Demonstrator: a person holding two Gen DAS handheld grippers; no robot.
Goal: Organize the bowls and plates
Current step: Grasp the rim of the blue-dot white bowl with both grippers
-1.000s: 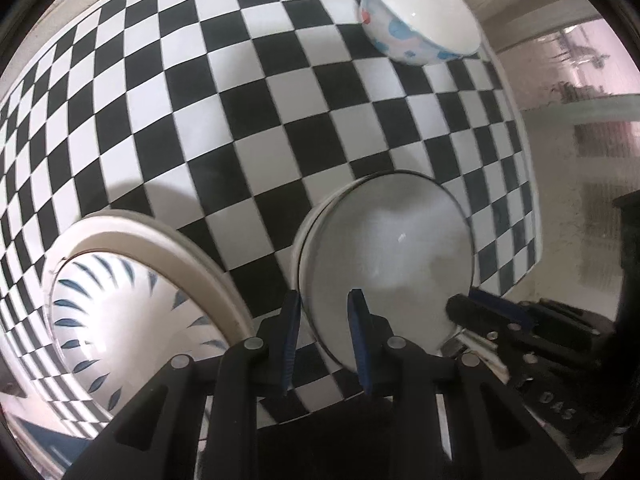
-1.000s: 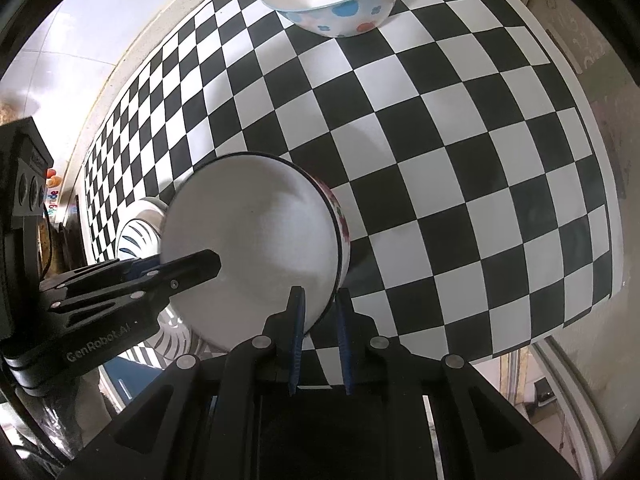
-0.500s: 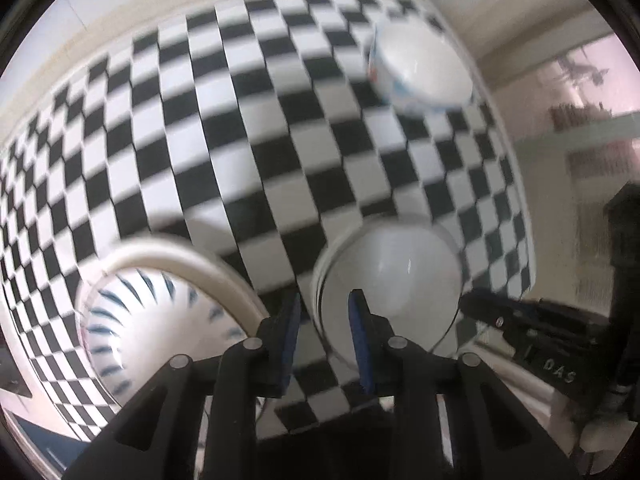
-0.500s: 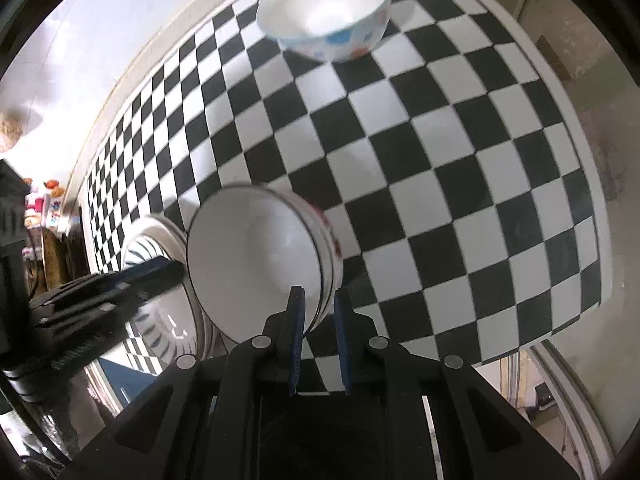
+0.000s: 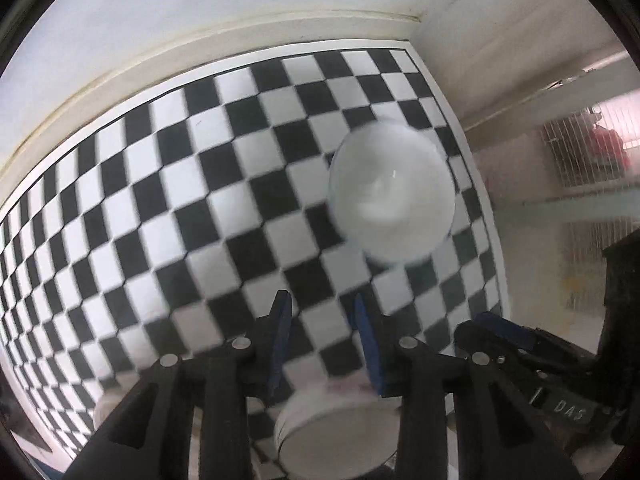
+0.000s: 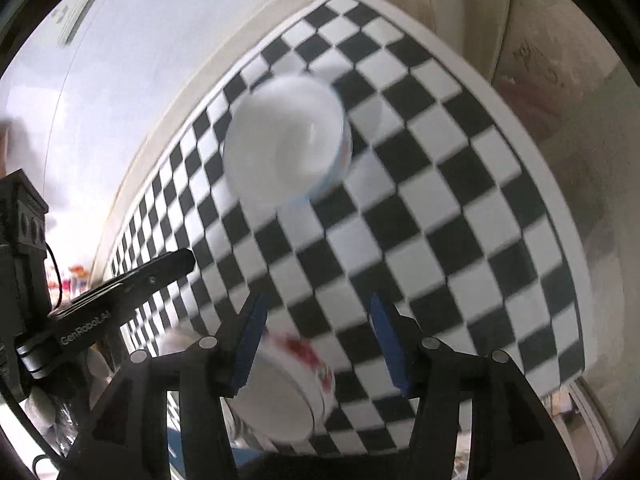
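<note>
A white bowl with blue dots (image 5: pixel 392 196) (image 6: pixel 286 142) stands alone on the checkered table, ahead of both grippers. A stack of white bowls with red flowers (image 6: pixel 292 388) sits at the near edge, below and between the right fingers; it also shows in the left wrist view (image 5: pixel 340 432). My left gripper (image 5: pixel 322 340) is open and empty above the table. My right gripper (image 6: pixel 316 344) is wide open and empty above the stack. The right gripper's fingers show in the left wrist view (image 5: pixel 516 340), and the left gripper's fingers in the right wrist view (image 6: pixel 132 280).
The checkered table (image 5: pixel 180 200) (image 6: pixel 460 240) meets a white wall at the back and ends in an edge on the right. A plate rim (image 5: pixel 108 408) shows blurred at the lower left of the left wrist view.
My right gripper opened and let go of the bowl stack's rim. Both grippers pulled up and back, so the stack slid to the bottom of the views and the dotted bowl came toward the middle.
</note>
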